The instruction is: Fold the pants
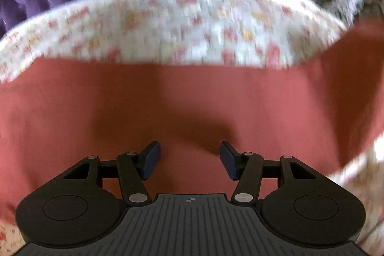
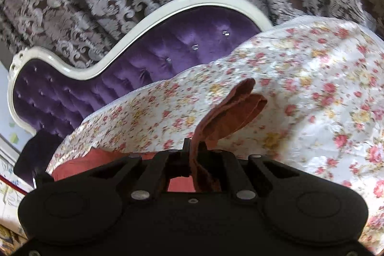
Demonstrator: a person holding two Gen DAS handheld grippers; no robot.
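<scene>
Pinched in the right gripper [image 2: 192, 155], at lower centre of its view, a bunched edge of the terracotta pants [image 2: 230, 107] is held above the floral bedspread [image 2: 312, 92]; it should be carried over evenly while the left gripper [image 1: 190, 157], jaws spread and empty, hovers over the flat cloth.

No legible txt anywhere.

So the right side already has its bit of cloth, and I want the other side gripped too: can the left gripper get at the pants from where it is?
Probably yes. The left gripper is open, the pants lie directly beneath its fingers, nothing between.
</scene>
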